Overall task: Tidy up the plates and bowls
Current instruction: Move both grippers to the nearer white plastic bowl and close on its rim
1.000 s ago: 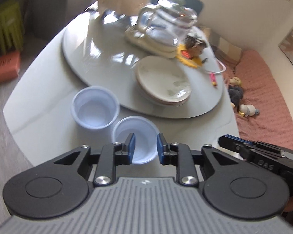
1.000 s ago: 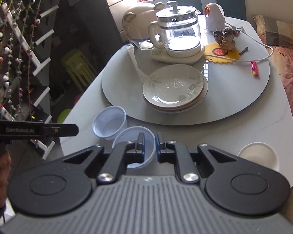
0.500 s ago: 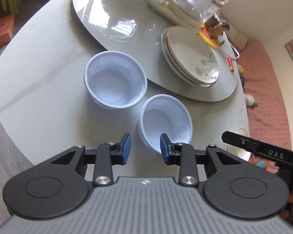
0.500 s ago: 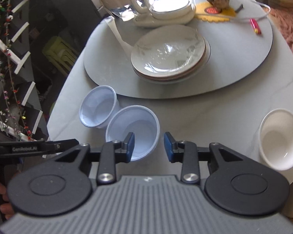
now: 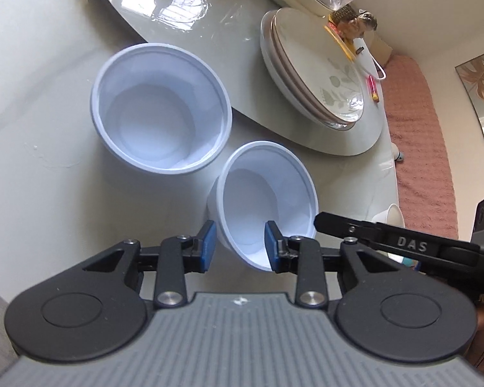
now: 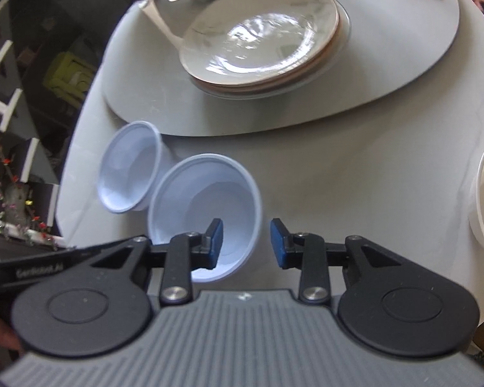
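Far plastic bowl (image 5: pixel 159 119) sits on the table's left edge, the near bowl (image 5: pixel 267 200) just beside it. Left gripper (image 5: pixel 238 246) and right gripper (image 6: pixel 247 243) both straddle its rim, jaws apart, not pinching. Looks thin, light, flexy: I'd grab the rim wall gently.

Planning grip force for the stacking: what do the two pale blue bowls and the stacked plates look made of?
The nearer bowl and farther bowl look like thin plastic, matte and slightly translucent, with thin rolled rims. The stacked plates look like glazed ceramic: sharp window glare, a faint leaf print and a brownish rim line. Neither is certain from looks alone.
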`<action>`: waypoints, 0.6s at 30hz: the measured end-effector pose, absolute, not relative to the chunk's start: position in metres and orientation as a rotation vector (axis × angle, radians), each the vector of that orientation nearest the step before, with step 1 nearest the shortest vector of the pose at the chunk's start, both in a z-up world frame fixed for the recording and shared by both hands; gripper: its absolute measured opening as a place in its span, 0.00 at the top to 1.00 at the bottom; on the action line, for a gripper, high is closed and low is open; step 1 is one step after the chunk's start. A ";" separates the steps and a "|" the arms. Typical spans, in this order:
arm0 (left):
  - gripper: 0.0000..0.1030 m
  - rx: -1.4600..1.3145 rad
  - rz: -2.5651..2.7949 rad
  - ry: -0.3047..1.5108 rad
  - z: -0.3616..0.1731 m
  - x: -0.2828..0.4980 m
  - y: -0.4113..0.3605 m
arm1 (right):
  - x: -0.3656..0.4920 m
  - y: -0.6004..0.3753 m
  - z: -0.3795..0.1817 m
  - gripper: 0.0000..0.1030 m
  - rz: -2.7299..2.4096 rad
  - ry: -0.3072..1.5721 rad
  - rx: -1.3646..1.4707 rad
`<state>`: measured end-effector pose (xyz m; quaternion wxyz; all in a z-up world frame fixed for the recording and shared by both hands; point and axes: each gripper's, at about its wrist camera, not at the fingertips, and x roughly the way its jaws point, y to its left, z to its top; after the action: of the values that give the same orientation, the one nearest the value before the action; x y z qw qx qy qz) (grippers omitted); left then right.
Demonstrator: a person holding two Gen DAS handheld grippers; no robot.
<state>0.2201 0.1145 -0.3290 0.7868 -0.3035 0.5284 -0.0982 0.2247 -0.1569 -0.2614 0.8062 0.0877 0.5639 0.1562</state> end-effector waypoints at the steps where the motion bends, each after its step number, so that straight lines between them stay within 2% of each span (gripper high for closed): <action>1: 0.65 -0.660 -0.216 1.138 -0.332 0.222 0.115 | 0.226 -0.156 -0.264 0.68 0.327 1.210 0.183; 5: 0.66 -0.660 -0.212 1.145 -0.340 0.228 0.114 | 0.232 -0.157 -0.275 0.68 0.313 1.235 0.221; 8: 0.74 -0.651 -0.221 1.140 -0.342 0.229 0.113 | 0.232 -0.153 -0.279 0.73 0.312 1.234 0.193; 10: 0.79 -0.648 -0.226 1.147 -0.343 0.230 0.112 | 0.232 -0.152 -0.281 0.81 0.321 1.230 0.186; 13: 0.86 -0.646 -0.220 1.158 -0.345 0.231 0.112 | 0.232 -0.154 -0.281 0.83 0.321 1.209 0.182; 18: 0.87 -0.634 -0.215 1.178 -0.341 0.230 0.107 | 0.229 -0.163 -0.275 0.84 0.340 1.203 0.210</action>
<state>0.2296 0.1075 -0.3408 0.7793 -0.2933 0.5448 -0.0996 0.2287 -0.1628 -0.2747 0.8059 0.0979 0.5618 0.1589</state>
